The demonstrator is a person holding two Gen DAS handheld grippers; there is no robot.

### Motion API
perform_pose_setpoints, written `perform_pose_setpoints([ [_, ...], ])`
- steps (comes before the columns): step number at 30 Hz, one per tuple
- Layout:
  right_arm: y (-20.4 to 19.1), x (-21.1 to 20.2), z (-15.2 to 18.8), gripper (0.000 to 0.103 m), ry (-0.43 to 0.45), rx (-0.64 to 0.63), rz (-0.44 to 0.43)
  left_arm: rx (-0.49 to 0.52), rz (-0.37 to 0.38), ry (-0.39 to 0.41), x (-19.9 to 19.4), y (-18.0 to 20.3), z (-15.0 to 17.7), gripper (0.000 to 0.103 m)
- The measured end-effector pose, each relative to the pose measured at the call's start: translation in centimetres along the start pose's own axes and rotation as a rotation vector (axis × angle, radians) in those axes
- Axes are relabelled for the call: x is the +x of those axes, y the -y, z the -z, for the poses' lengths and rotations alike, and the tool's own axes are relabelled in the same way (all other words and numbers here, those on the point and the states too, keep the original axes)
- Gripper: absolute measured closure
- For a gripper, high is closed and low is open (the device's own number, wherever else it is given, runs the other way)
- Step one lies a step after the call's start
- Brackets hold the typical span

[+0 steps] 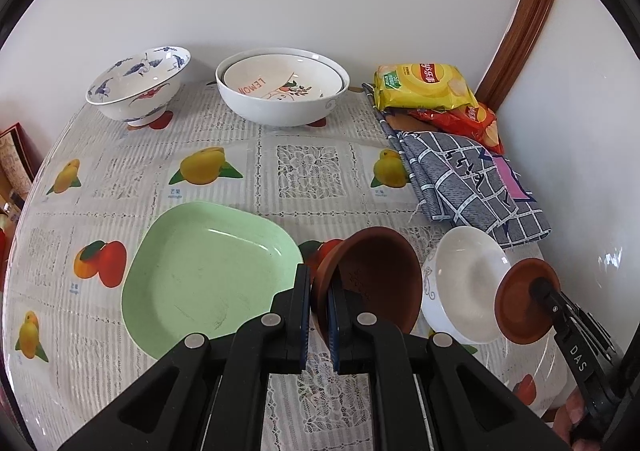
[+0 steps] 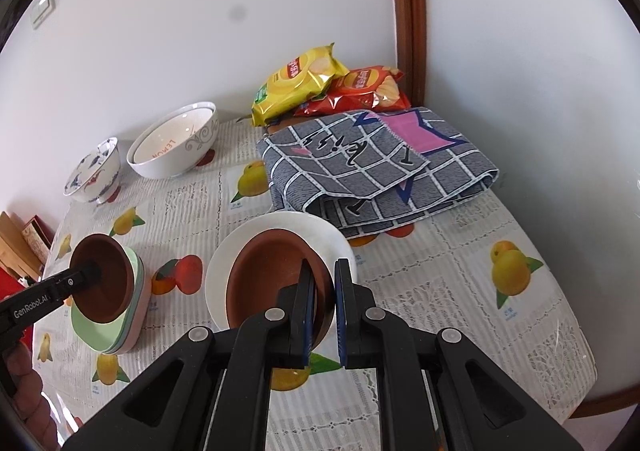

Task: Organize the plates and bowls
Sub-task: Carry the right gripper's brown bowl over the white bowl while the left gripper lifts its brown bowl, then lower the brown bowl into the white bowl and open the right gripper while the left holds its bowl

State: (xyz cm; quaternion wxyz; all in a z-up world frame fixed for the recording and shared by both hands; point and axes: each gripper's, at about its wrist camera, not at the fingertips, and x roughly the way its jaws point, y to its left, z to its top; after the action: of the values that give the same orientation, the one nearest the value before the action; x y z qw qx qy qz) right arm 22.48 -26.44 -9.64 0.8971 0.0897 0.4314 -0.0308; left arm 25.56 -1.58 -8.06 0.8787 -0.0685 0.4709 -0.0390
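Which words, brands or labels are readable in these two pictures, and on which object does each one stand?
"LEMON": orange letters inside the shallow dish nested in the big white bowl.
"DAS": white letters on the right hand-held gripper.
"GenRobot.AI": white letters on the left hand-held gripper.
Yellow chip bag and red chip bag: logos too blurred to read.
Tablecloth: captions under the fruit too small to read.

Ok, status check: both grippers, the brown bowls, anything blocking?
Left gripper shut on a brown bowl beside the green plate. Right gripper shut on second brown bowl, at the white bowl. Nothing blocking.
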Motion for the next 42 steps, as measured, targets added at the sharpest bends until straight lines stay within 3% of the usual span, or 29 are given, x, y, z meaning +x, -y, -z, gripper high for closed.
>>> perform_pose_setpoints([
  [18, -3.1, 5.8, 0.0, 0.093, -0.085, -0.076, 0.037, -0.045, -0.028, -0.018, 2.3, -3.0, -1.5, 0.095],
  [35, -3.2, 8.2, 0.0, 0.093, -0.141, -0.105, 0.044, -0.035, -0.03, -0.035, 3.7, -3.1, -1.7, 0.095],
  [42, -4.0, 8.8, 0.0, 0.094, -0.149, -0.177, 0.109, -0.033, -0.029, -0.043, 4.0, -3.0, -1.5, 0.095],
])
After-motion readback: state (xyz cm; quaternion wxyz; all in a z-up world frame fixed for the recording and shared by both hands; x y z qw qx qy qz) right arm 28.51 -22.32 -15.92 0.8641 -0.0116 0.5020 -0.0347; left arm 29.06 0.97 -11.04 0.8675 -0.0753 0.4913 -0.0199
